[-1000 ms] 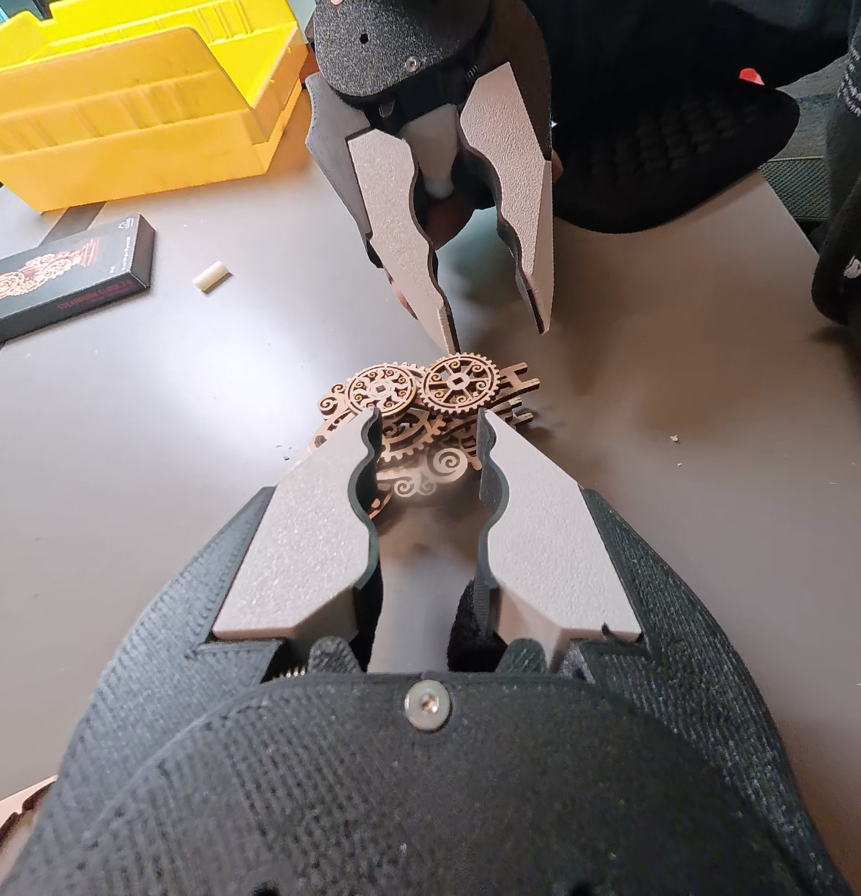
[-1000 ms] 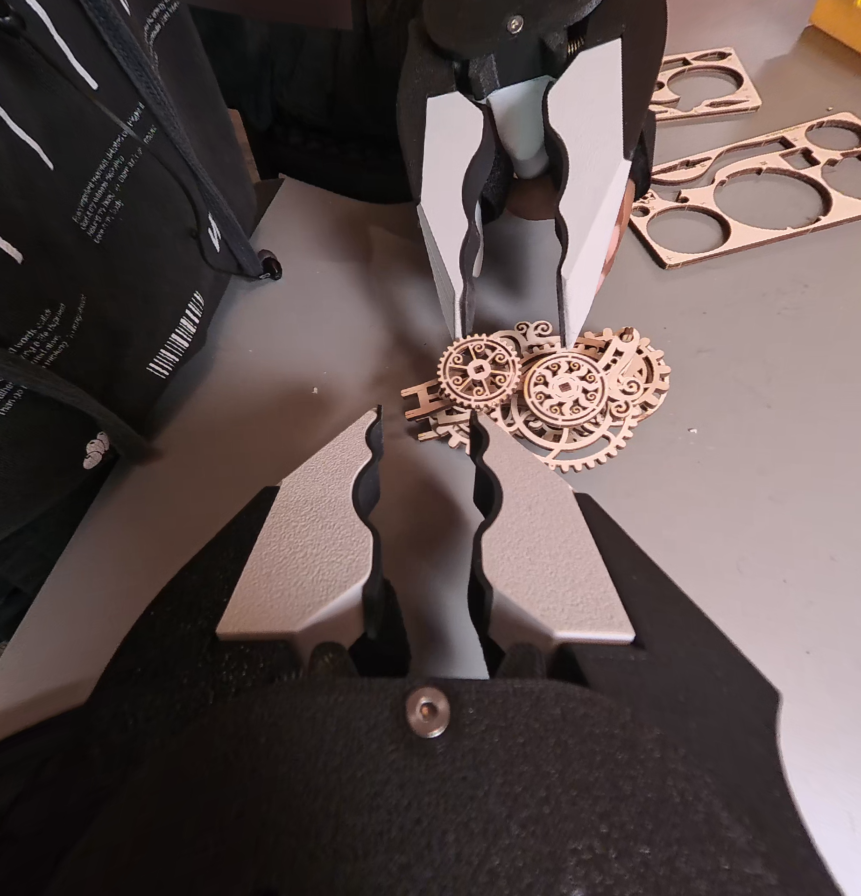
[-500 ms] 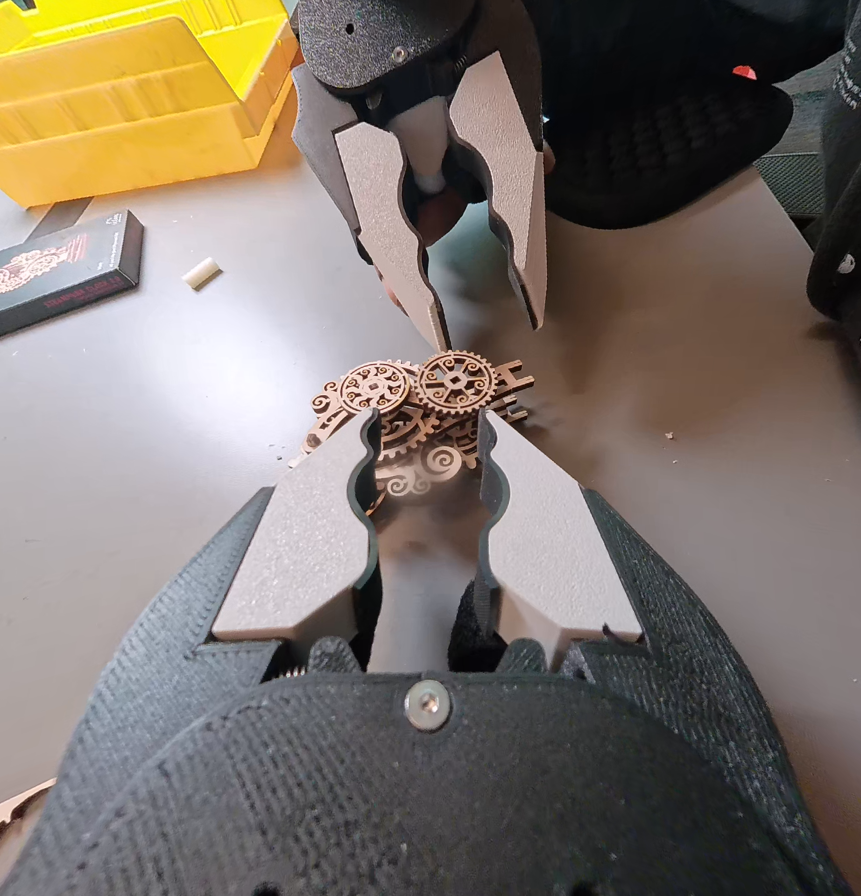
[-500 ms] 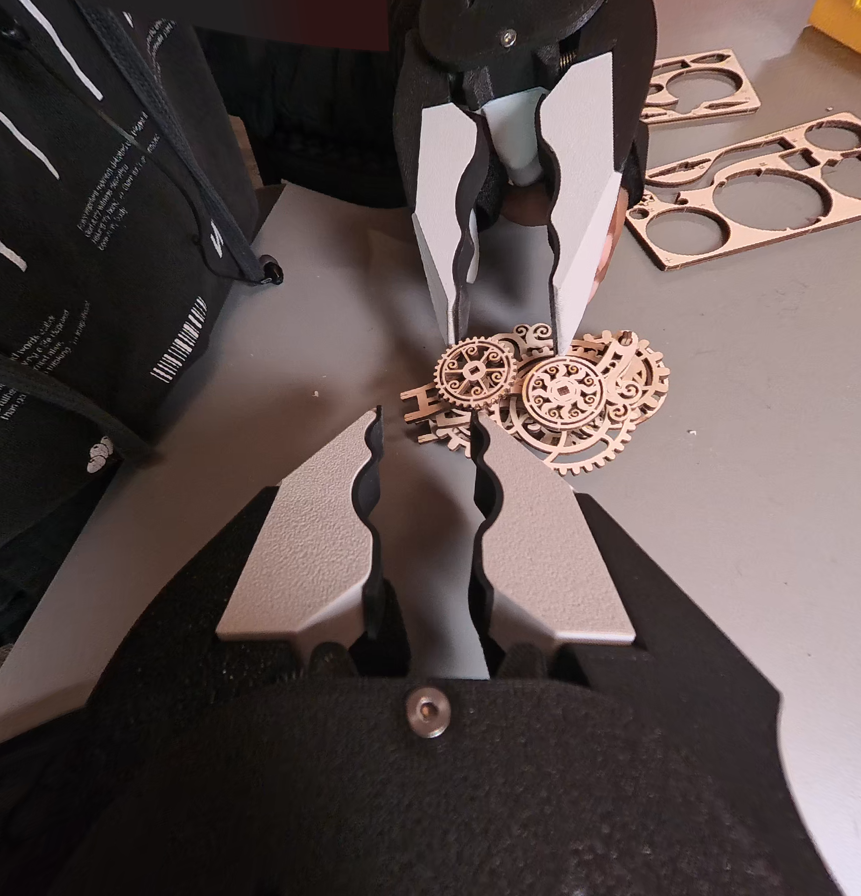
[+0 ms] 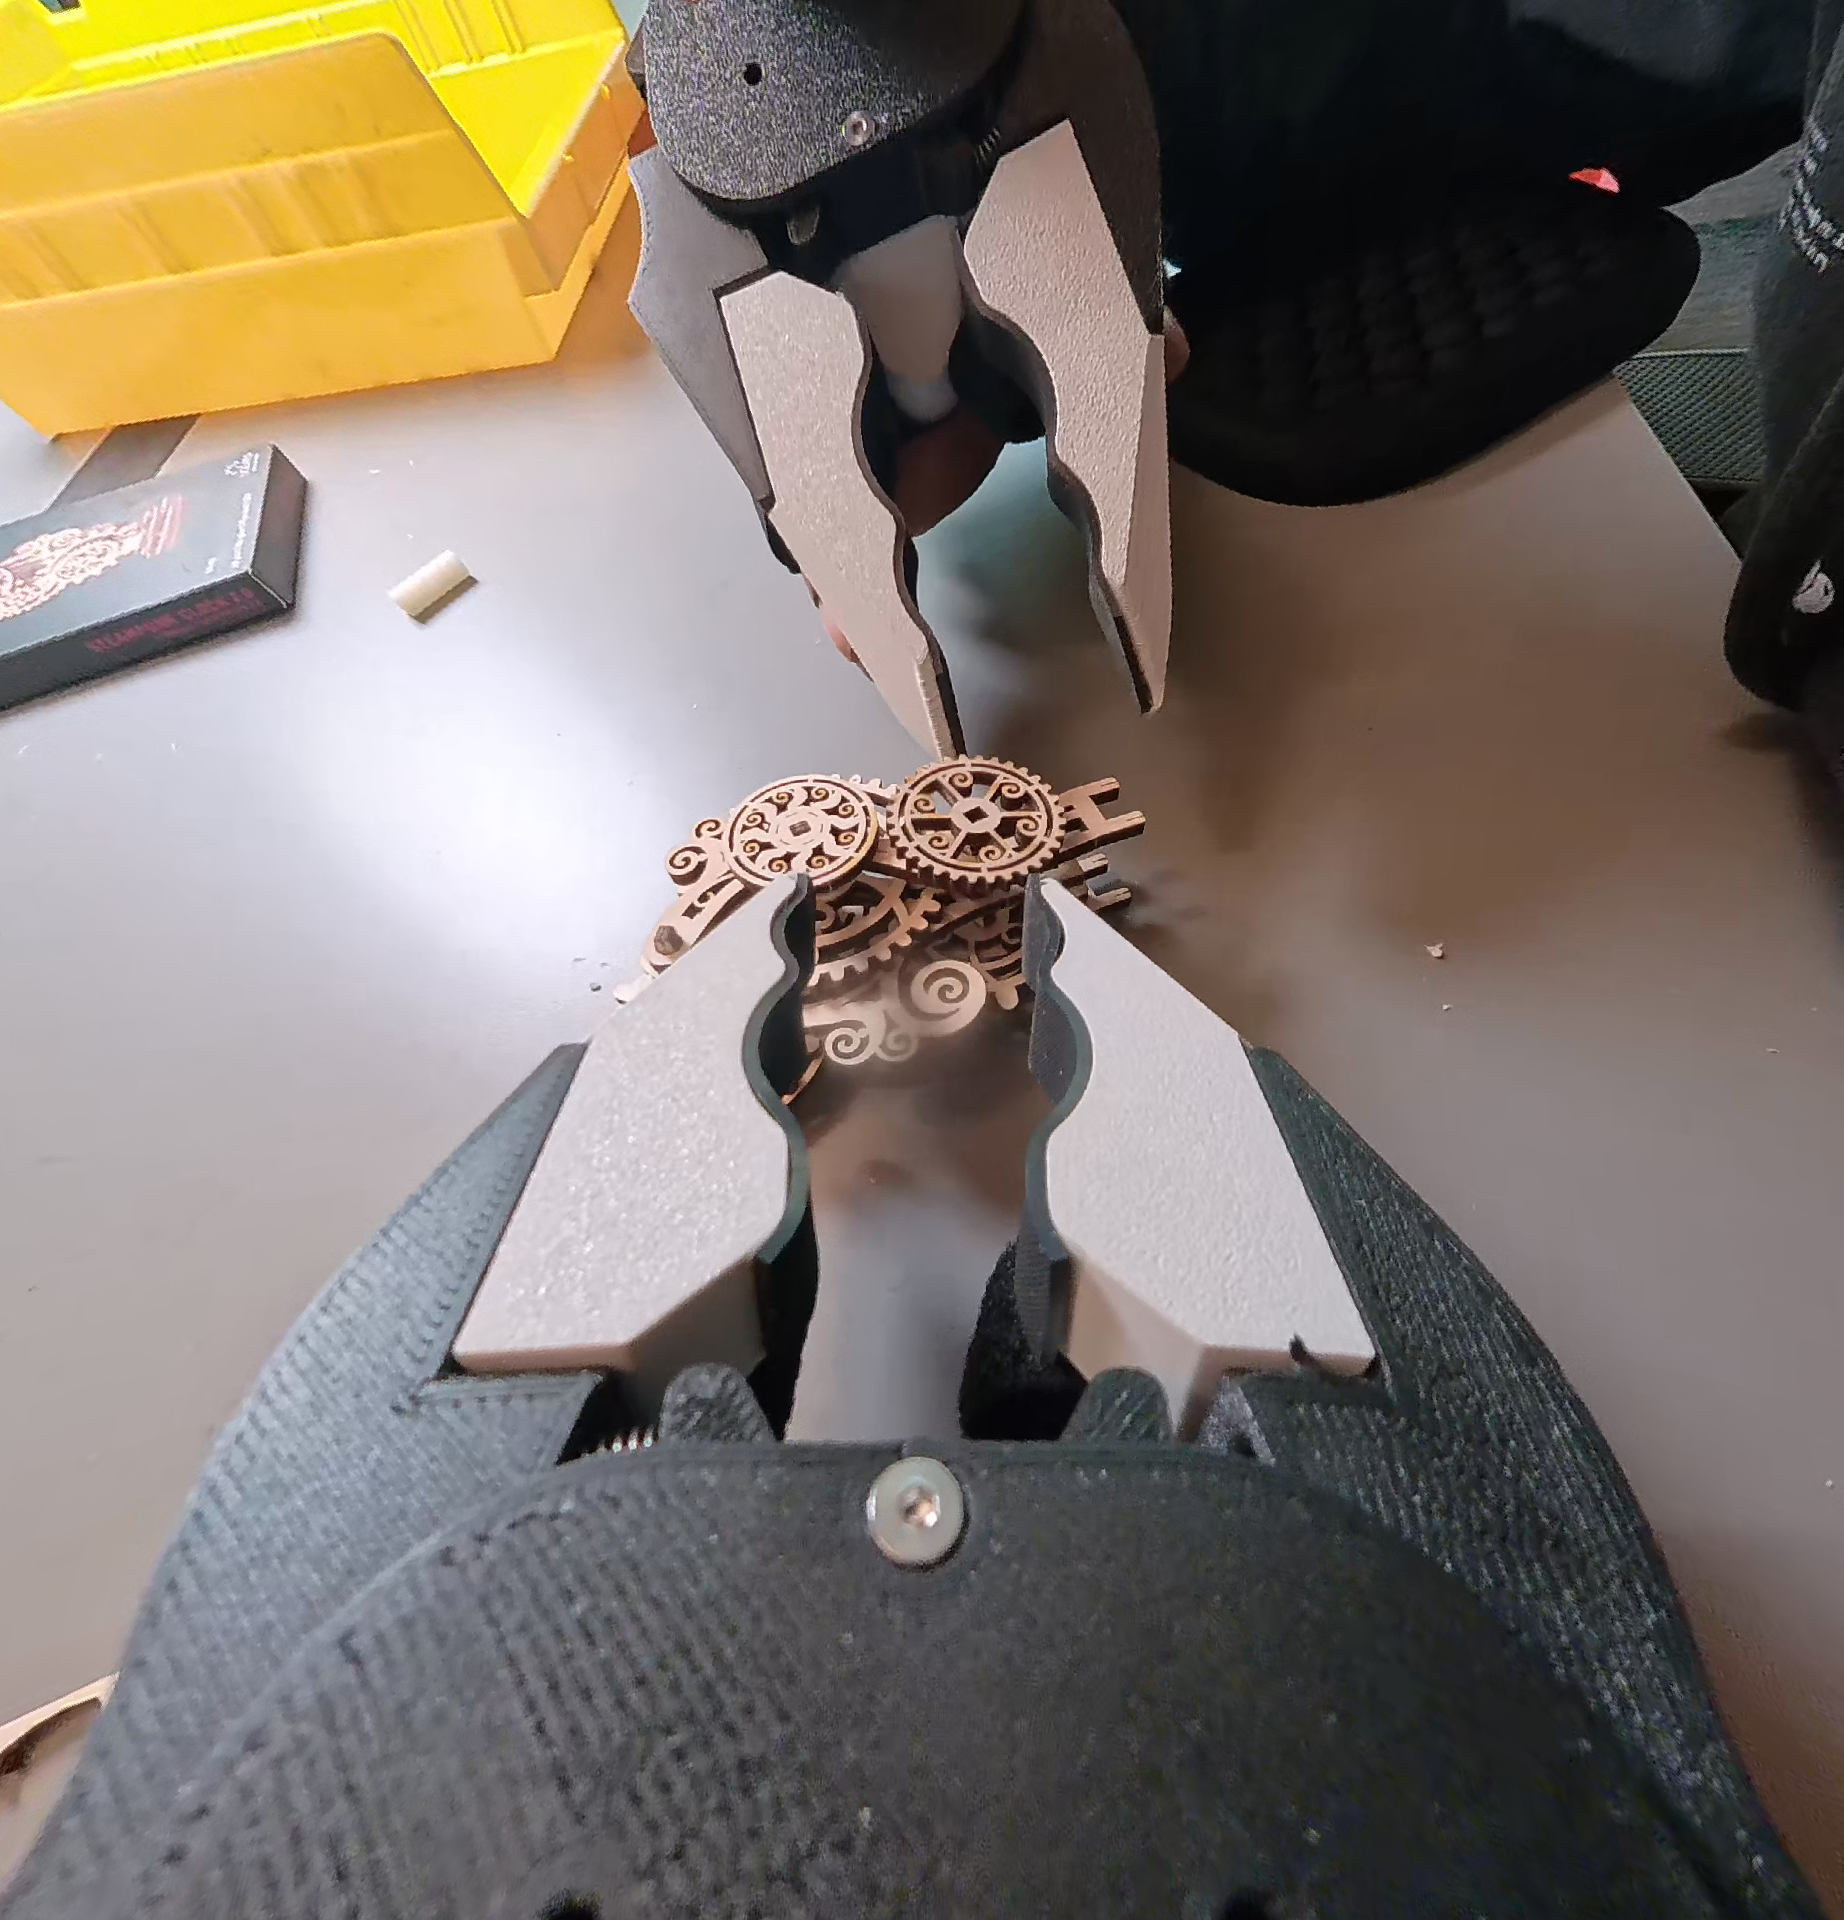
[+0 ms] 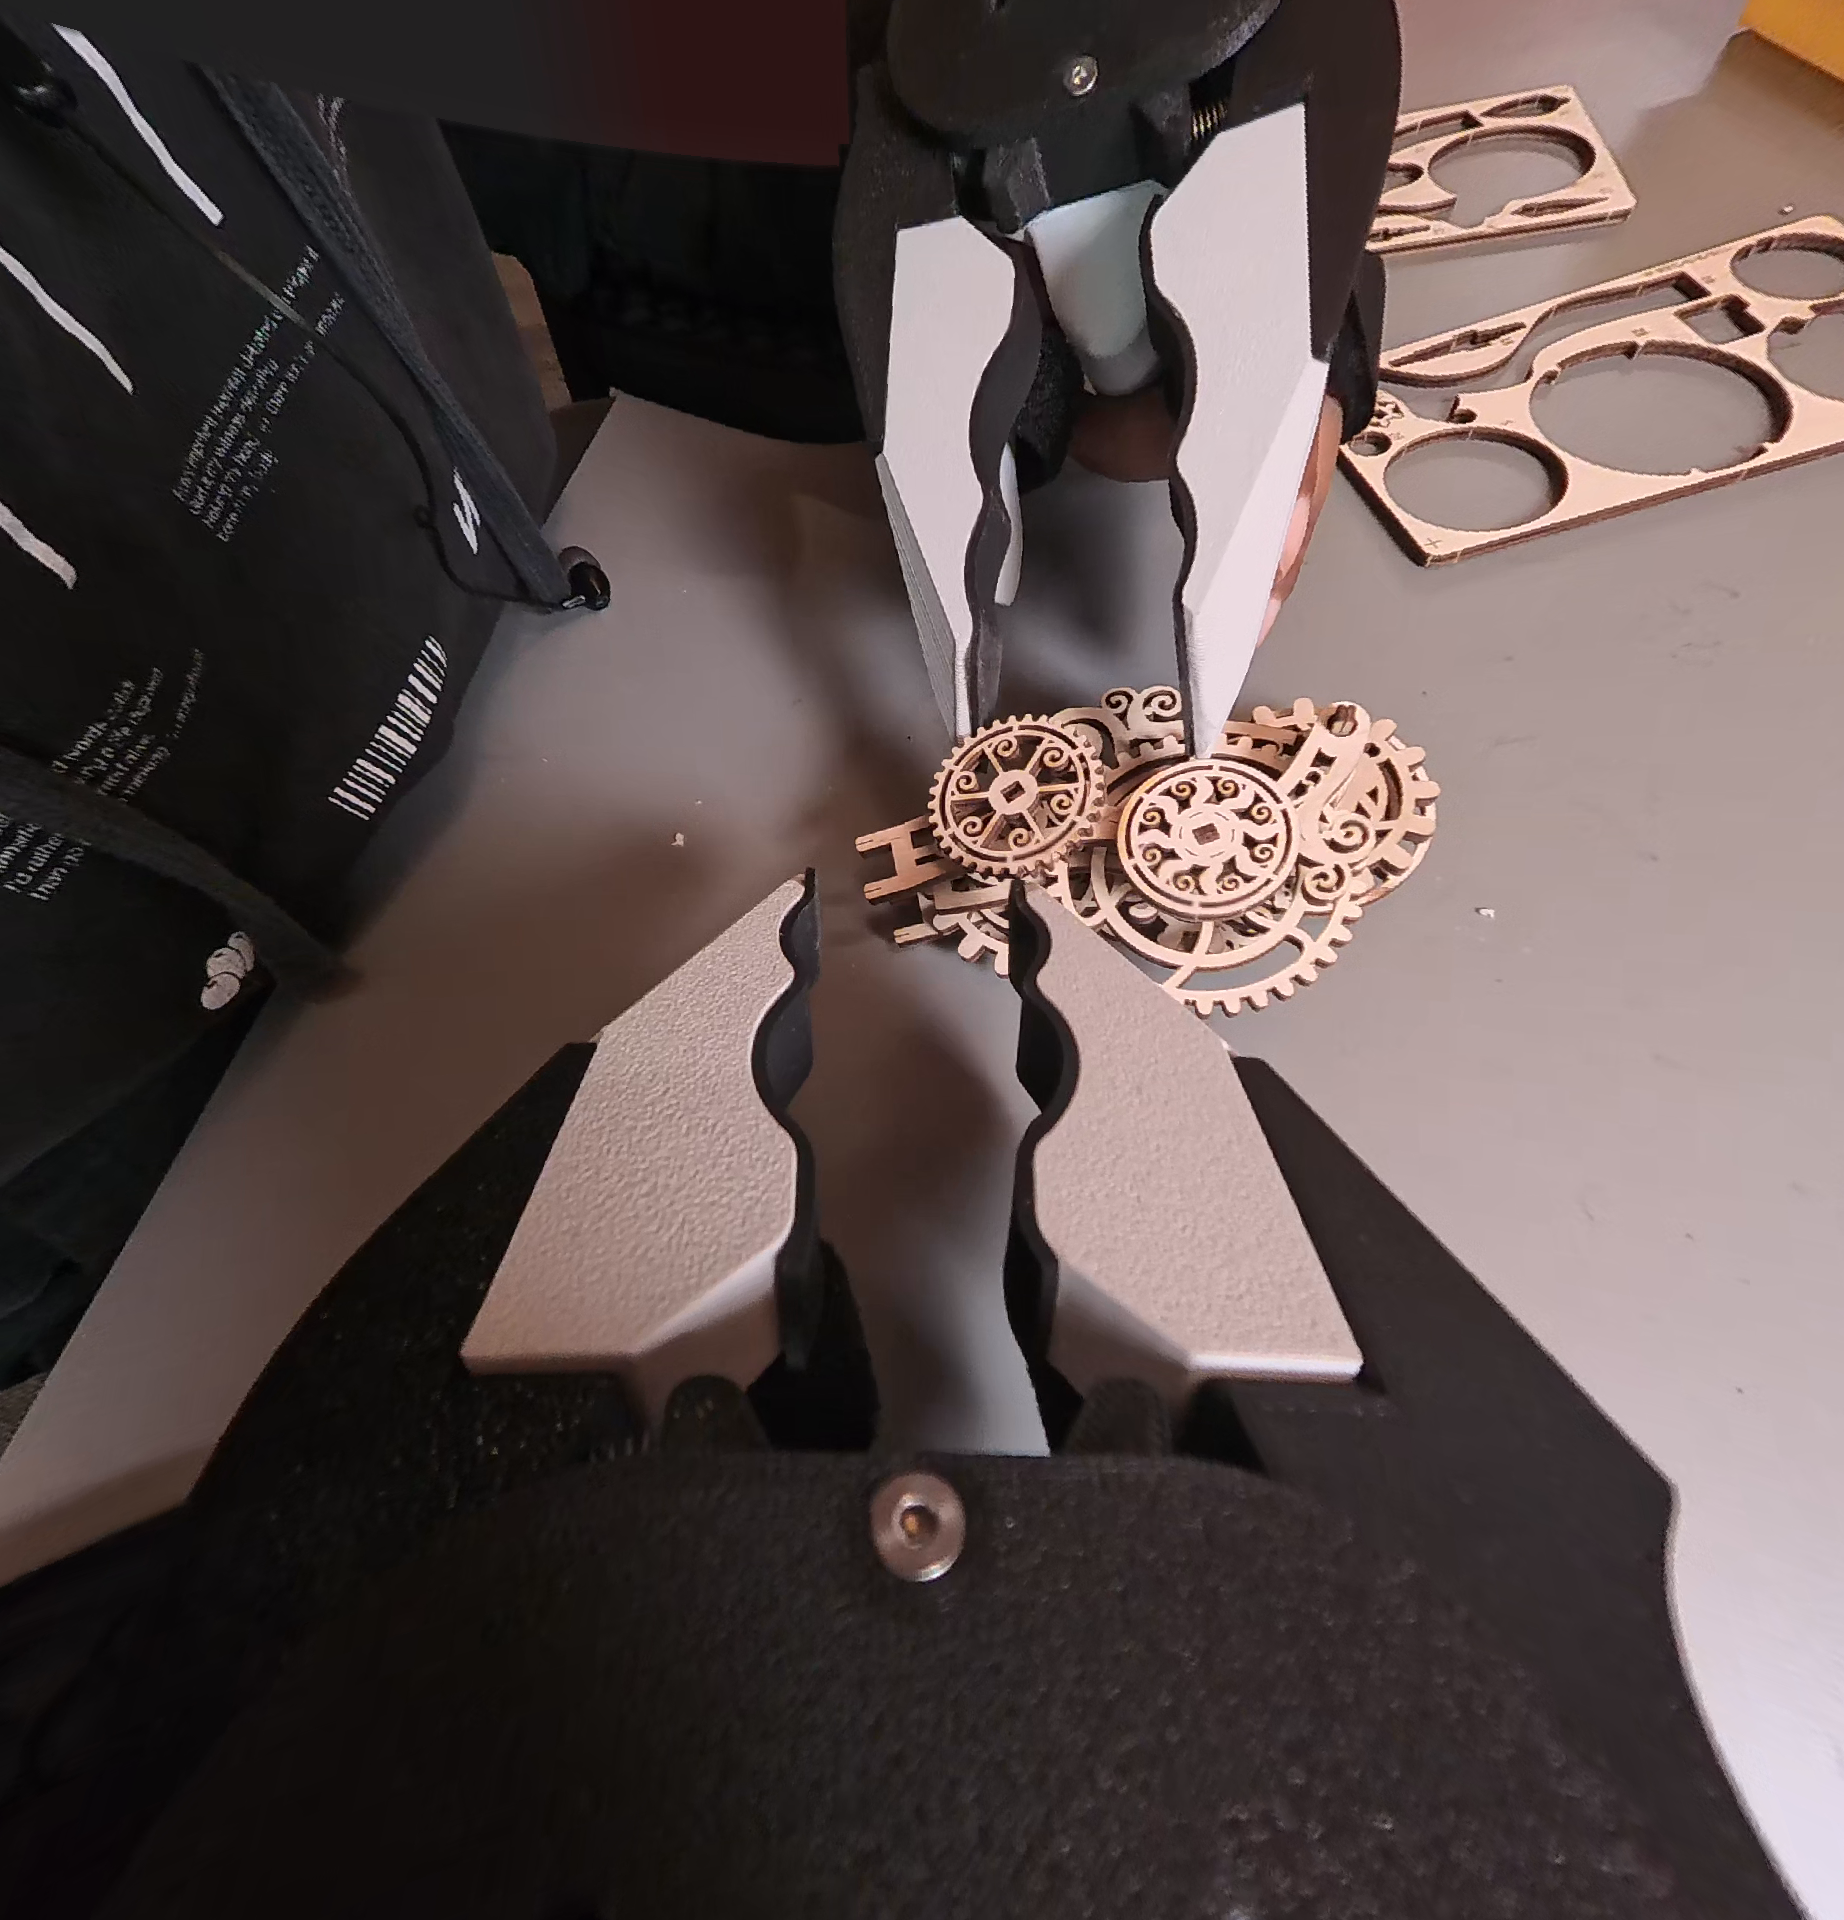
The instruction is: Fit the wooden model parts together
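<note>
The wooden gear model [image 6: 1157, 842] lies on the worktop [image 6: 1520, 1039], and both grippers, left [image 5: 913, 914] and right [image 6: 913, 904], stand beside it with jaws released, grasping nothing.

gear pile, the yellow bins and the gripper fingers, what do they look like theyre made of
Gear pile: thin pale wood, likely laser-cut plywood; darkened edges, fine fretwork, matt.
Yellow bins: moulded plastic by the look; even colour, slight sheen, ribbed walls.
Gripper fingers: grey with a grainy matt face, probably printed plastic or coated metal, hard to tell which; the wavy black pads look like rubber.
</note>
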The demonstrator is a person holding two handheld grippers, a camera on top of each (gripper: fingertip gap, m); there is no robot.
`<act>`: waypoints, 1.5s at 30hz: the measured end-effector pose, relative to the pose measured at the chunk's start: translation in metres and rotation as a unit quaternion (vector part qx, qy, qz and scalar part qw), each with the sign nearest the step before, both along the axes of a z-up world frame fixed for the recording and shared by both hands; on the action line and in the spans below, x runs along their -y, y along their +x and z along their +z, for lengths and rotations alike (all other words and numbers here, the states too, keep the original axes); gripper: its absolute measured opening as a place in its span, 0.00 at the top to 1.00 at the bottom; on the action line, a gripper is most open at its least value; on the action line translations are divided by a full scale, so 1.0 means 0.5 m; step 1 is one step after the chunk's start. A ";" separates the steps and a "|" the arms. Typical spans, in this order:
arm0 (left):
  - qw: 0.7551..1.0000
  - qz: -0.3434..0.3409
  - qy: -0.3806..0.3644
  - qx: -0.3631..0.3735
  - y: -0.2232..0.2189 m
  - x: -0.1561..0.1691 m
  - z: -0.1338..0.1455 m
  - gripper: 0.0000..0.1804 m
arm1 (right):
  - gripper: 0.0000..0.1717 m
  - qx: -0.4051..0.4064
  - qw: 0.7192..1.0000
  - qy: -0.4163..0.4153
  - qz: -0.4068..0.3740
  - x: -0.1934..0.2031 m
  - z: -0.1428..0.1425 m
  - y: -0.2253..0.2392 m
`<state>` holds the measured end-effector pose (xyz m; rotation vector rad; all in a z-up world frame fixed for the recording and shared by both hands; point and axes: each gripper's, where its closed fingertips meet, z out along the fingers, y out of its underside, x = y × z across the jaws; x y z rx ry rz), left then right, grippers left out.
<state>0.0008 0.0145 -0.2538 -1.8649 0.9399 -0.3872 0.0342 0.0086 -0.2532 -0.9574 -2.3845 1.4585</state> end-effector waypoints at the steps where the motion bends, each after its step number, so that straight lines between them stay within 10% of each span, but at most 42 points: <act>1: 1.000 0.001 -0.001 0.002 0.000 0.000 0.000 0.79 | 0.80 0.001 1.000 0.001 0.000 0.000 0.000 0.001; 30: 1.000 0.026 0.005 -0.017 -0.015 -0.012 -0.001 0.74 | 0.76 0.006 1.000 -0.004 -0.024 -0.017 0.010 -0.008; 45: 1.000 0.028 0.002 -0.013 -0.016 -0.015 -0.004 0.74 | 0.90 -0.048 0.994 0.076 -0.066 -0.003 0.010 -0.062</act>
